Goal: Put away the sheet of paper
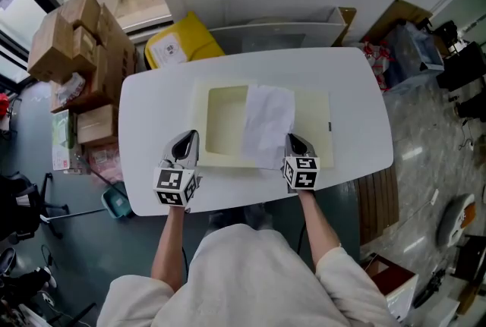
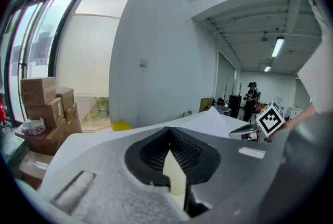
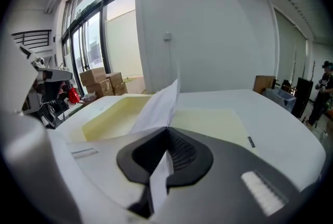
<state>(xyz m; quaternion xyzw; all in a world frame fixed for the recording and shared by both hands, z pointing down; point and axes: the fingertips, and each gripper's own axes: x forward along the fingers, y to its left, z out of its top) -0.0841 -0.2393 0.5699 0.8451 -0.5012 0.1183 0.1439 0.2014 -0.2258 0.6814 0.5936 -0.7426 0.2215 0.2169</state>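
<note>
With right tongs [image 1: 292, 140], pinching the sheet of paper's [image 1: 267, 117] six-o'clock edge; with left tongs [image 1: 186, 143], the cream file case's [image 1: 225, 125] rim. Limp, featherlight: take edges only.

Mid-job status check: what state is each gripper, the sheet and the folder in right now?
left gripper: shut on the cream folder's near edge.
right gripper: shut on the sheet of paper's near edge.
sheet of paper: creased, lying across the folder's middle, not yet inside.
cream folder: lying on the white table, its left part apparently opened up.
</note>
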